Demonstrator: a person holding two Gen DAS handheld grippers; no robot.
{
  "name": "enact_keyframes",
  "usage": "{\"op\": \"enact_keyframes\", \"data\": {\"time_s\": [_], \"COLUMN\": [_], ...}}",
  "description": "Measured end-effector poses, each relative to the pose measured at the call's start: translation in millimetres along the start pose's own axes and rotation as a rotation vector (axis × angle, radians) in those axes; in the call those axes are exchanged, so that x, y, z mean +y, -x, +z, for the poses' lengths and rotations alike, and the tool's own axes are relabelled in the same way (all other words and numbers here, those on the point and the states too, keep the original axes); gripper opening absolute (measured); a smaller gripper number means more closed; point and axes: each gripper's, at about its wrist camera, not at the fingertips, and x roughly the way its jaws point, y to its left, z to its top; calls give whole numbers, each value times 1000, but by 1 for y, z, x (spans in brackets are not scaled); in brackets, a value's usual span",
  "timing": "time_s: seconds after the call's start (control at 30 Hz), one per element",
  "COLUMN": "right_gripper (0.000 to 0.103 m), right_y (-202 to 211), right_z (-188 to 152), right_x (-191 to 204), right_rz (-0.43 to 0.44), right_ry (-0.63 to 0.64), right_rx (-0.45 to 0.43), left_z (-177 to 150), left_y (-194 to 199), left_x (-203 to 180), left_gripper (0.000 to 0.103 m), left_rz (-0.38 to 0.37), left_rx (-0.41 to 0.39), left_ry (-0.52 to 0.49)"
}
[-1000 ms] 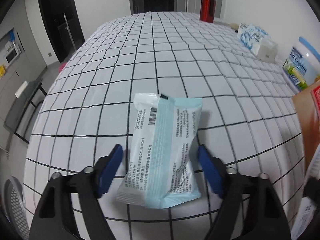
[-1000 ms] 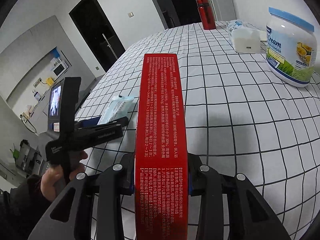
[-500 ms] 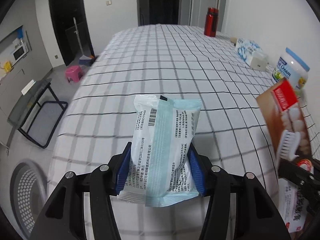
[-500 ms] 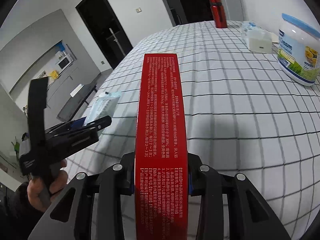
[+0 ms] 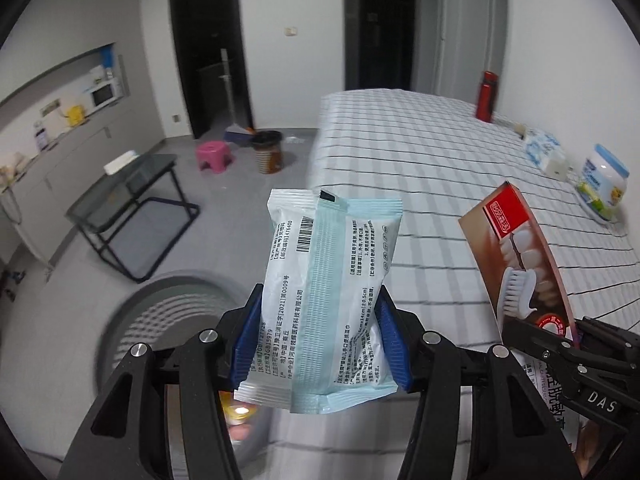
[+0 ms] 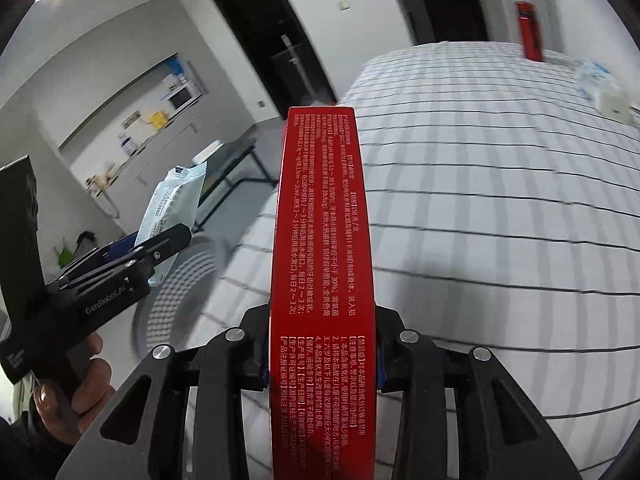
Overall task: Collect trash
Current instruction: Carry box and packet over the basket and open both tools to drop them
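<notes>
Two pieces of trash riding clear of the table, both heading toward the mesh bin (image 5: 168, 320) at 8 o'clock.

Clamping the pale wipes packet (image 5: 328, 300) upright in the left tool (image 5: 320, 344), pinching the red toothpaste box (image 6: 324, 280) endwise in the right tool (image 6: 322, 352), probably for a straight drop; passing the checked table (image 5: 440, 168), with grey floor and kitchen counter at 10 o'clock.

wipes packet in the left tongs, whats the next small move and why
Probably carry the wipes packet a little further left and down over the grey mesh bin, then release. The left tongs grip it beyond the table edge, but the bin's opening sits mostly to the left.
</notes>
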Motion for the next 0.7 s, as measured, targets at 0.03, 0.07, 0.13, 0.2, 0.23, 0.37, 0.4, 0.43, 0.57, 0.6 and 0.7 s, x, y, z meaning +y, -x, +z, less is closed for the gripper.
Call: {"op": "enact_keyframes", "data": {"time_s": [0.03,0.07,0.13,0.2,0.23,0.37,0.4,0.43,0.57,0.6,0.7], "right_gripper": [34,34,34,34,34,34,34,34,34,34,34], "right_y": [-6,-11,-23,-36,-42,-65,-73,-79,-104,-111,-125], "right_z": [0,-1,-3,-3,-3,-5,-6,-6,-9,-9,-10], "right_x": [10,18,40,57,65,99,109,117,142,150,167], "right_rz": [10,19,41,60,69,99,107,113,134,142,159], "right_ry": [10,18,34,50,58,97,111,121,147,158,187], "right_rx": [5,10,21,36,44,80,92,101,142,158,189], "left_z": [-4,-8,-15,-23,-27,-45,-48,-52,-64,-66,-73], "left_y": [2,4,5,5,4,1,0,-2,-10,-12,-17], "left_x": [11,22,41,59,69,109,116,127,155,161,176], "left_gripper": [53,53,53,53,53,53,53,53,53,53,53], "left_rz": [18,30,43,57,66,99,106,114,139,142,155], "left_rx": [-3,-2,4,13,20,47,53,65,95,103,121], "left_ry": [6,16,36,57,67,107,116,127,170,180,202]}}
